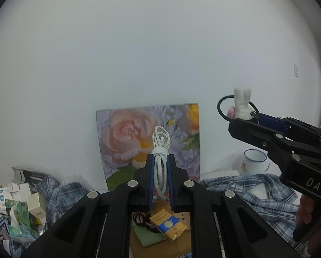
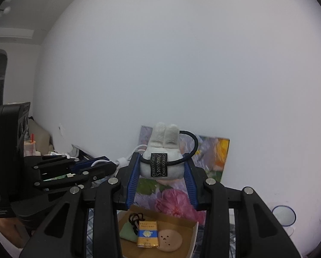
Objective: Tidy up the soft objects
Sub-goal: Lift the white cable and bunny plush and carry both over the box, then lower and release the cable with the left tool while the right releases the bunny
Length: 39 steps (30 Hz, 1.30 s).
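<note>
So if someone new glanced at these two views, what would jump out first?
Probably the white plush bunny hair tie with its black elastic loop, pinched in the right gripper, and the bundled white charging cable clamped in the left gripper. Behind both, a floral rose painting leans against the white wall.

Above the clutter, wide open air is seen in front of the plain white wall (image 1: 160,53), and both loads are held up in it. Below, the shallow brown cardboard tray (image 2: 193,239) is partly filled by a yellow and blue rectangular packet (image 2: 148,234), a tangled dark cord (image 2: 135,219), a green folded cloth (image 2: 127,233) and a tan oval pad (image 2: 170,239). The tray is closed behind by the flowered painted canvas (image 1: 126,133) (leaned on the wall). The sides are blocked by crumpled blue checked shirt fabric (image 1: 267,195), a white enamel mug with blue rim (image 1: 254,163) and a heap of small cartons (image 1: 20,202).
</note>
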Motion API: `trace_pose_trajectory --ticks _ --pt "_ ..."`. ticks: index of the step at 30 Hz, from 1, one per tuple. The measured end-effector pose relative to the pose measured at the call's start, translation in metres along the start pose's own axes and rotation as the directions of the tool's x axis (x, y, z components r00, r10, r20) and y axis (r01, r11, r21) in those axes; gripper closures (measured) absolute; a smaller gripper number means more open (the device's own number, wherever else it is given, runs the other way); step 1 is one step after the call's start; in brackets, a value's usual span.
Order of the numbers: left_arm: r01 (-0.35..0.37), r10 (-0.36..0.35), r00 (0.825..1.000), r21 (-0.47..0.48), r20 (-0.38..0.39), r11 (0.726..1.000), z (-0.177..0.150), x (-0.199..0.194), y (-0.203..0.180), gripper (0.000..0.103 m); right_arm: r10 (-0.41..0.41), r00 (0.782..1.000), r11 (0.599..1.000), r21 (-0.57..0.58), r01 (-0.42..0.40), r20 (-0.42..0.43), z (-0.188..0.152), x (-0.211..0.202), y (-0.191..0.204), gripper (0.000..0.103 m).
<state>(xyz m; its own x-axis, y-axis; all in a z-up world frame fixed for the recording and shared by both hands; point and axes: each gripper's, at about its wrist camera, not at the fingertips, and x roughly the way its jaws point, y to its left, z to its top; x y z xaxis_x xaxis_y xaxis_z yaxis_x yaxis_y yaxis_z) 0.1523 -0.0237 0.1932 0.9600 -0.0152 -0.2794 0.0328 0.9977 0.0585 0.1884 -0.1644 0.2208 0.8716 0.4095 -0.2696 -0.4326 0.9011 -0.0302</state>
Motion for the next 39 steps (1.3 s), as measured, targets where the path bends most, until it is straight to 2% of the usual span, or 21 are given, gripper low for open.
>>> trace_pose_trajectory --ticks 1,4,10,19,24,30,39 --pt "0.002 -0.002 1.000 -0.005 -0.012 1.000 -0.002 0.003 0.002 0.091 0.002 1.000 1.000 -0.001 -0.002 -0.011 0.000 -0.010 -0.010 0.065" --pt "-0.002 0.001 0.999 -0.012 -0.046 1.000 -0.008 0.015 0.006 0.091 0.021 0.999 1.000 0.009 -0.020 -0.051 -0.006 0.000 -0.014 0.065" --pt "-0.024 0.024 0.995 0.005 -0.098 1.000 -0.024 0.024 -0.001 0.091 0.061 0.992 0.998 0.007 -0.061 -0.107 -0.017 0.021 -0.005 0.065" --pt "-0.041 0.043 0.974 0.011 -0.220 0.999 -0.053 0.065 0.002 0.091 0.089 0.975 0.996 0.041 -0.082 -0.204 -0.042 0.048 -0.009 0.065" --pt "-0.033 0.025 0.953 -0.021 -0.300 0.999 -0.072 0.087 0.014 0.091 0.104 0.953 0.994 0.055 -0.092 -0.285 -0.062 0.072 -0.009 0.065" --pt "-0.023 0.012 0.933 -0.026 -0.360 0.999 -0.089 0.104 0.017 0.091 0.120 0.922 0.992 0.078 -0.098 -0.369 -0.088 0.098 -0.015 0.065" --pt "0.013 -0.033 0.904 -0.051 -0.425 0.999 -0.109 0.124 0.014 0.091 0.120 0.886 0.991 0.107 -0.080 -0.447 -0.119 0.121 -0.023 0.065"
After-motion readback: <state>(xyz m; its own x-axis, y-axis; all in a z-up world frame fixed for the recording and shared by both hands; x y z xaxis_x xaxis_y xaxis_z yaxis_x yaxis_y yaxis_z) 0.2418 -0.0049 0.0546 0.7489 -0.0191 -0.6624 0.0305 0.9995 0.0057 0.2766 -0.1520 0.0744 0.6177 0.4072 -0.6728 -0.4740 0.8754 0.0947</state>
